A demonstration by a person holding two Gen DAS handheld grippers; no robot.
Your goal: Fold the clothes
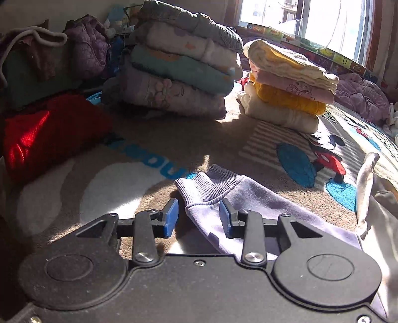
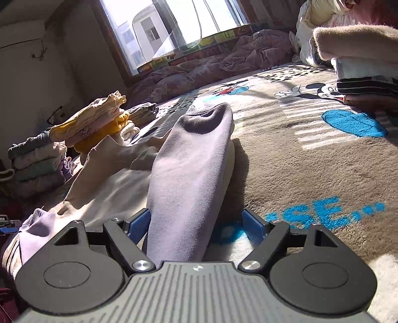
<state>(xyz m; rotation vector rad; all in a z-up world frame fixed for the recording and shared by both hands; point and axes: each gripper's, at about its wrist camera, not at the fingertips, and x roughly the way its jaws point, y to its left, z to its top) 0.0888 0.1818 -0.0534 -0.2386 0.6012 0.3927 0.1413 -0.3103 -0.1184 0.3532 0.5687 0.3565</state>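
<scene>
Both claws gape: left gripper (image 1: 199, 217) straddles a lilac sleeve's cuff (image 1: 199, 188), right gripper (image 2: 196, 227) straddles the other sleeve (image 2: 191, 179), neither pinching. Garment lies on the blanket (image 1: 139, 141), sleeves awaiting folding. Next, I judge, jaws must close on the cloth. Beyond stand folded stacks (image 1: 184, 64).

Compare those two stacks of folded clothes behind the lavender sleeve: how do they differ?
The left stack is taller and wider, with muted grey, teal and lilac layers; the right stack is shorter, in warm cream, pink and mustard. The left stack sits mostly in shade, the right stack in sunlight nearer the window. Both rest folded on the cartoon blanket.
</scene>
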